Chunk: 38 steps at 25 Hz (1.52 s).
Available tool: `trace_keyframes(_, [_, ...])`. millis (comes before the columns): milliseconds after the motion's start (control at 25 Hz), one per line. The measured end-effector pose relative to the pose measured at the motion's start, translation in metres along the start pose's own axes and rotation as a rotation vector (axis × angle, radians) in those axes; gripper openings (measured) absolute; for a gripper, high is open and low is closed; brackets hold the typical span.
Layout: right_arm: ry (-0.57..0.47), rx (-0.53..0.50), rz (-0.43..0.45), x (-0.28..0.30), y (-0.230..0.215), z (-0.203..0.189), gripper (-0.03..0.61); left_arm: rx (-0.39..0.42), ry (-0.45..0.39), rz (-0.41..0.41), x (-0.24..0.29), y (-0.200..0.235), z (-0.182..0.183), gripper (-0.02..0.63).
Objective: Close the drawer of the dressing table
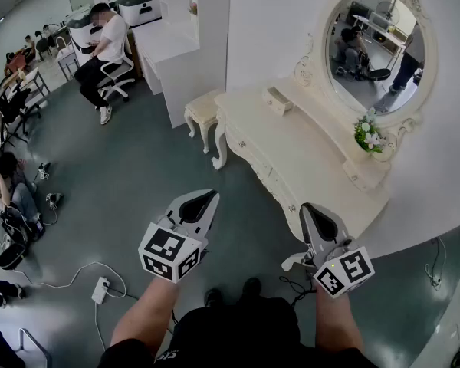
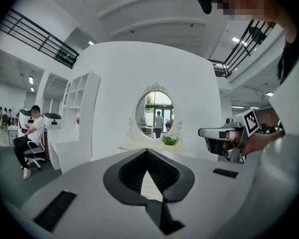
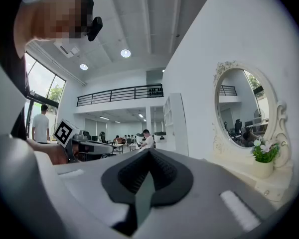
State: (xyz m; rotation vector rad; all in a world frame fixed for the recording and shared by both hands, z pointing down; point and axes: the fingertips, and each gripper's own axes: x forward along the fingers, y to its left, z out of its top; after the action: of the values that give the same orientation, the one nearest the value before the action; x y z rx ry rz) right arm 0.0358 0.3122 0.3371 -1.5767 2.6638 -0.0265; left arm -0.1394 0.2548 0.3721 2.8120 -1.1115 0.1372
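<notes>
Distance is the issue: the dressing table runs slantwise from near right to far left, and the small drawer that seems pulled out sits on its top near the far-left end, left of the mirror. Both tools, jaws together on nothing, are well short of it; the right tool hangs beside the table's near end, the left tool further left. The push would likely go rightward, toward the wall.
</notes>
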Motion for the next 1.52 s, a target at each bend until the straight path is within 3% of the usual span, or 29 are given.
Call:
trace_keyframes(120, [-0.018, 0.025, 0.001, 0.000, 0.027, 0.004, 0.008, 0.014, -0.001, 0.013, -0.026, 0.013, -0.001, 0.005])
trace_keyframes(320, [-0.012, -0.056, 0.010, -0.003, 0.051, 0.013, 0.008, 0.007, -0.014, 0.043, -0.050, 0.025, 0.000, 0.005])
trace_keyframes(800, [0.003, -0.040, 0.053, -0.003, 0.071, 0.007, 0.008, 0.002, -0.033, 0.032, -0.067, 0.020, 0.006, 0.005])
trace_keyframes(1280, [0.000, -0.005, 0.050, 0.015, 0.105, -0.004, 0.009, -0.023, 0.015, 0.019, -0.104, 0.051, -0.019, 0.005])
trace_keyframes(1520, [0.031, 0.008, 0.042, 0.033, 0.097, -0.013, 0.011, -0.052, 0.029, 0.014, -0.098, 0.064, -0.026, 0.005])
